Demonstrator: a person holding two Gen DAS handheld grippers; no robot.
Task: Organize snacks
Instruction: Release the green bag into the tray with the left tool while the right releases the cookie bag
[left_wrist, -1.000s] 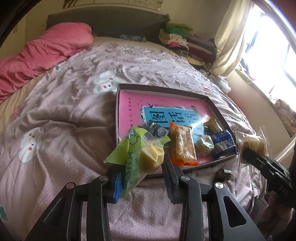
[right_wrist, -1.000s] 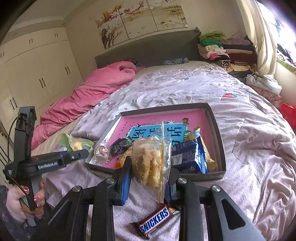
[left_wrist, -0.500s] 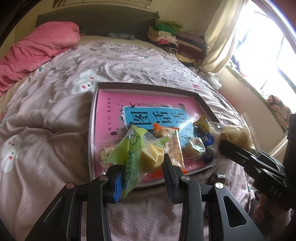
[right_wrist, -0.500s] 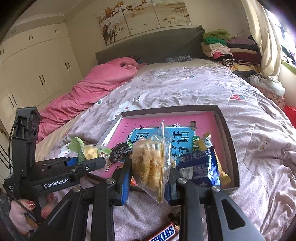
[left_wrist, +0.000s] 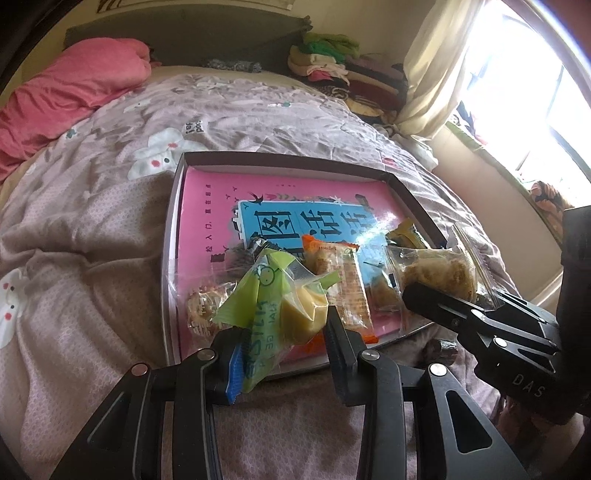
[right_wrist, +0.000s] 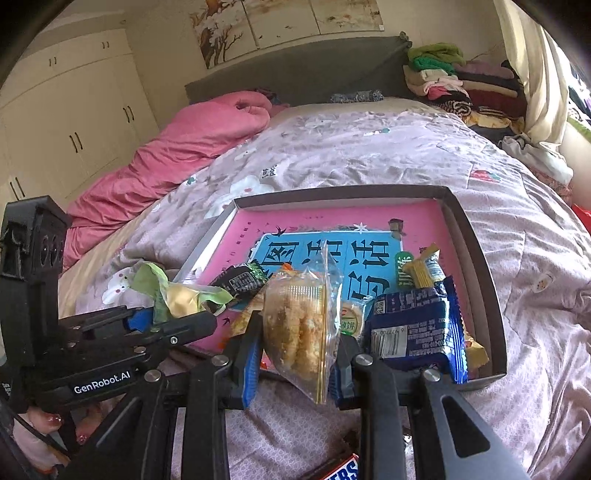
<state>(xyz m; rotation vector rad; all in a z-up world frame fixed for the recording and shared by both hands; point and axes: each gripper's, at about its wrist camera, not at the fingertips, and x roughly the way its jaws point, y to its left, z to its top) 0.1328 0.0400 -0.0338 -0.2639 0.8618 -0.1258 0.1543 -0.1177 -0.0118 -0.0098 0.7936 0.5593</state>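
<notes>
Bedspread (left_wrist: 92, 229) carrying a shallow box (left_wrist: 288, 159) of snacks.
Left gripper (left_wrist: 284, 345) clamps a green pastry packet (left_wrist: 284, 299) over the box's near edge; right gripper (right_wrist: 295, 363) clamps a clear, seemingly crumbly cake packet (right_wrist: 299, 321).

The Snickers bar (right_wrist: 341, 470) is cut off by the right wrist view's bottom edge. A small dark wrapped sweet (left_wrist: 441, 349) sits half hidden behind the right claw (left_wrist: 436, 295).

Overexposed window (left_wrist: 535, 110) glare, daylit room, fisheye-warped edges.
</notes>
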